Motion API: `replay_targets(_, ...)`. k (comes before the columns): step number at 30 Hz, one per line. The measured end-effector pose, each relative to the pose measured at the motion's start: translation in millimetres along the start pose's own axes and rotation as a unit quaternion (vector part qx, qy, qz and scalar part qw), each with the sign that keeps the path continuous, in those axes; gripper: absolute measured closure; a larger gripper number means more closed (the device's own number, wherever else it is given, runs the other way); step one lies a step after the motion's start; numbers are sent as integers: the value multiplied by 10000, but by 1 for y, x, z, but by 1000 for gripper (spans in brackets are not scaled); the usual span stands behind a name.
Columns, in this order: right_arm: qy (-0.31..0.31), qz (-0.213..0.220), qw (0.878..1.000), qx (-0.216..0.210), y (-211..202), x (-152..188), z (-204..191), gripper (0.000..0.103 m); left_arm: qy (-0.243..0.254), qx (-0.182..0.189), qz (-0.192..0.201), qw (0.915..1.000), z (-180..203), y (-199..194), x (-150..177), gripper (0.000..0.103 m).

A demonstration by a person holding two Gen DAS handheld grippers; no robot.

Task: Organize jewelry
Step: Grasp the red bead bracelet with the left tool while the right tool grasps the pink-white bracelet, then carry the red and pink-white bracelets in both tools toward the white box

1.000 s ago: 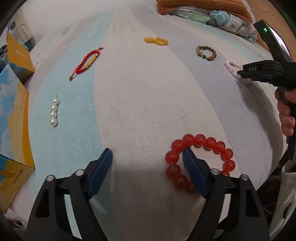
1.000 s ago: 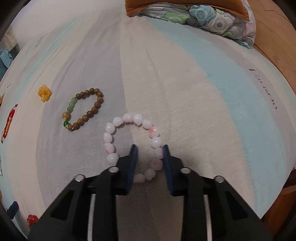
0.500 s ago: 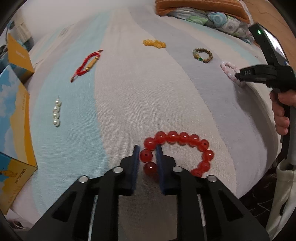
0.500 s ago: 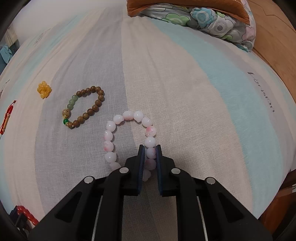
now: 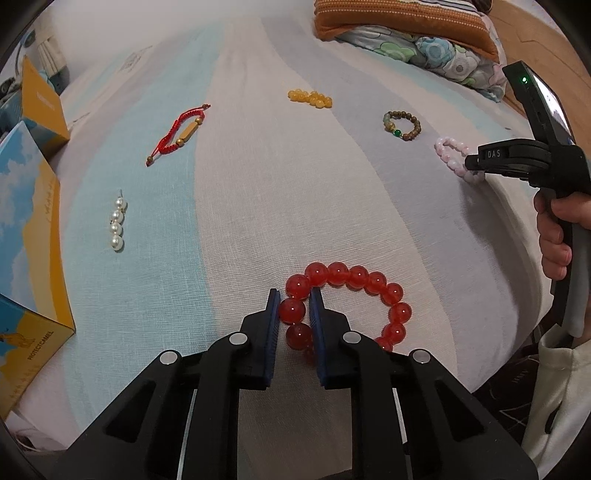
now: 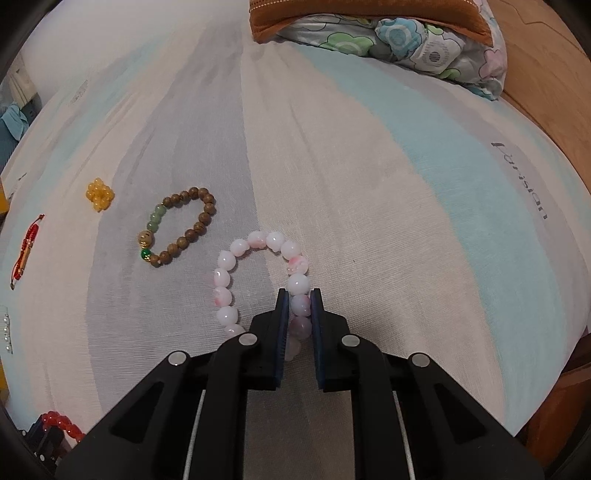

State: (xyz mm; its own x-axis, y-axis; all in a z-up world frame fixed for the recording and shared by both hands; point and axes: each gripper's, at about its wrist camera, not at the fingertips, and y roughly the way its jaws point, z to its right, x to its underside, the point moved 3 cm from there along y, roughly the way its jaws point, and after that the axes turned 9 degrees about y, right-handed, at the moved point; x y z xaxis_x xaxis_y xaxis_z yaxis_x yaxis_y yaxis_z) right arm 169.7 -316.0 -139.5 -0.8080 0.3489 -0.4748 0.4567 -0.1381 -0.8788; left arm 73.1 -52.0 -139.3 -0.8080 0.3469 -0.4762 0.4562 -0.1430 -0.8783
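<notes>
Covering the bed (image 5: 258,206) is a sheet in broad wavy bands of pale blue, cream and grey, and the jewelry lies scattered over it. At the head end sit an orange pillow (image 5: 402,18) and a floral one (image 6: 417,40); wooden boards show at the right edge. Yellow-and-blue boxes (image 5: 26,221) stand by the bed's left side.

The left tool (image 5: 294,308) has just been closing and now pinches one bead of the red bead bracelet (image 5: 354,291), which lies flat near the bed's near edge. The right tool (image 6: 300,308), jaws narrow, grips a bead of the pink bead bracelet (image 6: 258,273), also resting on the sheet; a hand (image 5: 557,236) holds its handle.

Just left of the pink one lies a brown-and-green bead bracelet (image 6: 177,229), then a yellow bead cluster (image 6: 99,194). Further left are a red cord bracelet (image 5: 181,131) and a short pearl strand (image 5: 118,223), well apart.
</notes>
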Motion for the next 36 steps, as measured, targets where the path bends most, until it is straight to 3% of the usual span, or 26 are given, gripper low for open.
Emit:
replay_targets(21, 64, 565, 9976, -386, -46, -7, -9, 92, -155, 432, 353, 9983, 2, -38, -5, 90)
replay_targets(36, 75, 563, 9954, -772, -68, -8, -16, 92, -298, 272, 542, 9977, -8, -72, -25, 90)
